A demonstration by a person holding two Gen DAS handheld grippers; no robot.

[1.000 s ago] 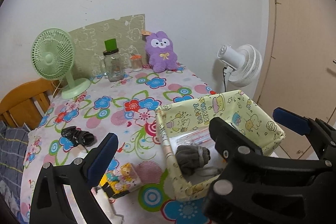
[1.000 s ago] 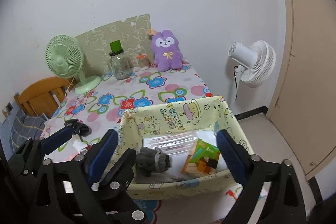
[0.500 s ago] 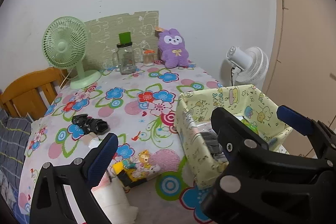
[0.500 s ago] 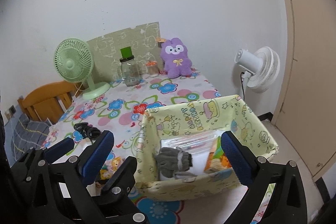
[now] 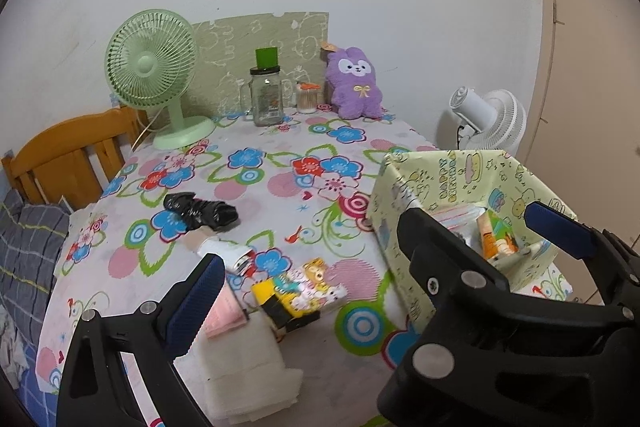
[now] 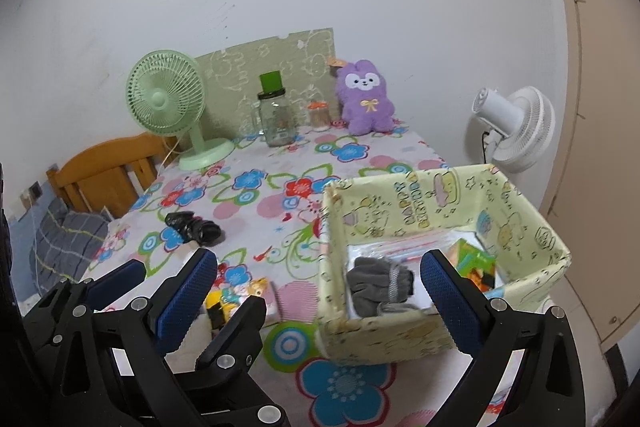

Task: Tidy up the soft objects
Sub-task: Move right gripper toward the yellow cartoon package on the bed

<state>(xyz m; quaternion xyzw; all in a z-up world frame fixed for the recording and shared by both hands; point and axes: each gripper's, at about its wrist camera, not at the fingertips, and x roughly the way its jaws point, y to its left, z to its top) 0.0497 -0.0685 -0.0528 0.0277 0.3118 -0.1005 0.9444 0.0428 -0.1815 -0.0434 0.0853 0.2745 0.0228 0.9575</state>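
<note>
While both claws hover above near edge of surface [image 5: 280,143], nothing gripped: left claw [image 5: 372,259] spread wide, empty; right claw [image 6: 320,291] spread wide too, empty.

Yellow-green fabric box [image 6: 516,203] at right edge of surface, open top. Inside, per right wrist view: grey soft glove/sock bundle [image 6: 380,285] at front-left, clear flat packet [image 6: 404,245] behind it, orange-green carton [image 6: 476,263] to its right, leaning. White liner under them.

Still out on surface, left of box: black crumpled soft item [image 5: 200,213] mid-left, well apart from box; white rolled item w/ tan end [image 5: 216,247] just in front of it; cartoon-print pack [image 5: 304,287] w/ yellow-black piece touching its left end, near box's front-left corner; pink folded piece [image 5: 224,315] partly behind left claw's blue finger pad; white folded cloth stack [image 5: 248,375] at near edge, below the pack.

Back row along wall: green desk fan [image 5: 154,67], glass jar w/ green lid [image 5: 266,95], small orange-lid jar [image 5: 308,98], purple bunny plush [image 5: 356,85] upright against green patterned board [image 5: 256,43].

Off surface: white fan [image 6: 516,127] on right, wooden chair back [image 5: 68,155] on left, plaid bedding [image 5: 24,247] beside it.
</note>
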